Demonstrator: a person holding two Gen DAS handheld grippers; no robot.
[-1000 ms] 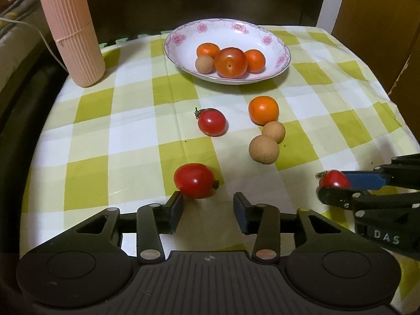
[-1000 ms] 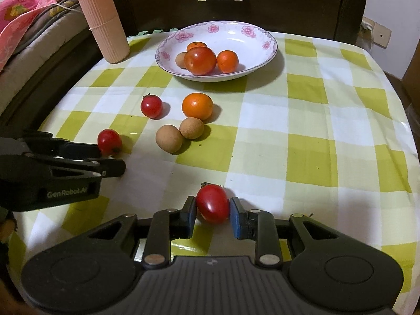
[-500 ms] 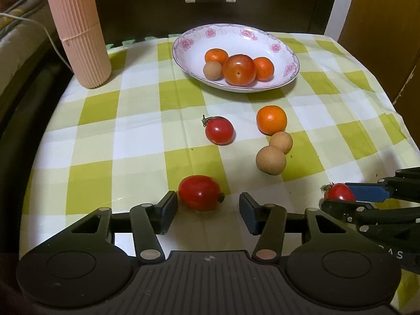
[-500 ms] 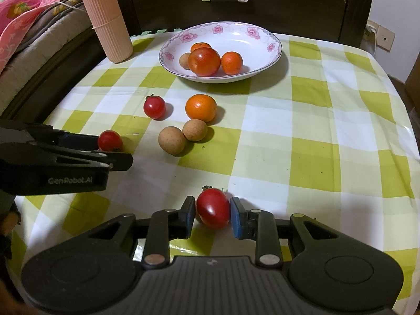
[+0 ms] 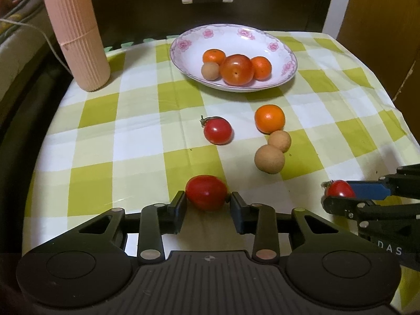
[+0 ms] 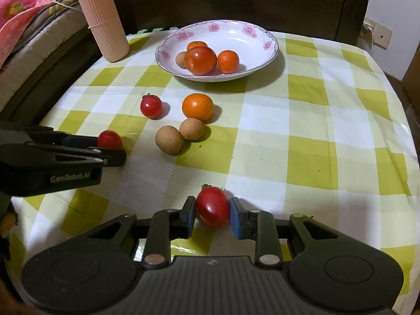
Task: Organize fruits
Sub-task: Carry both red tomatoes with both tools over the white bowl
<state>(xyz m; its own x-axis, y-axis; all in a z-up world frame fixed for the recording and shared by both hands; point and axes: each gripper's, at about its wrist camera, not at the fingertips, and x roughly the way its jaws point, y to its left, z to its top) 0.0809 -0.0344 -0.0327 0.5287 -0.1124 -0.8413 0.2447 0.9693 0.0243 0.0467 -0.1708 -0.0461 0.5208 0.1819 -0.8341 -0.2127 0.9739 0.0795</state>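
Tomato [image 6: 212, 206] in right gripper [image 6: 212, 216] (clamped)

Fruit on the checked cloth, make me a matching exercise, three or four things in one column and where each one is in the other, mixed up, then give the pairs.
Things:
1. large tomato
2. loose orange
3. pink ribbed container
4. oval tomato

Places:
A. between the right gripper's pads
B. in the flowered plate
C. upright at the cloth's far left corner
D. on the cloth, next to two brown fruits

Pairs: 1-B, 2-D, 3-C, 4-A
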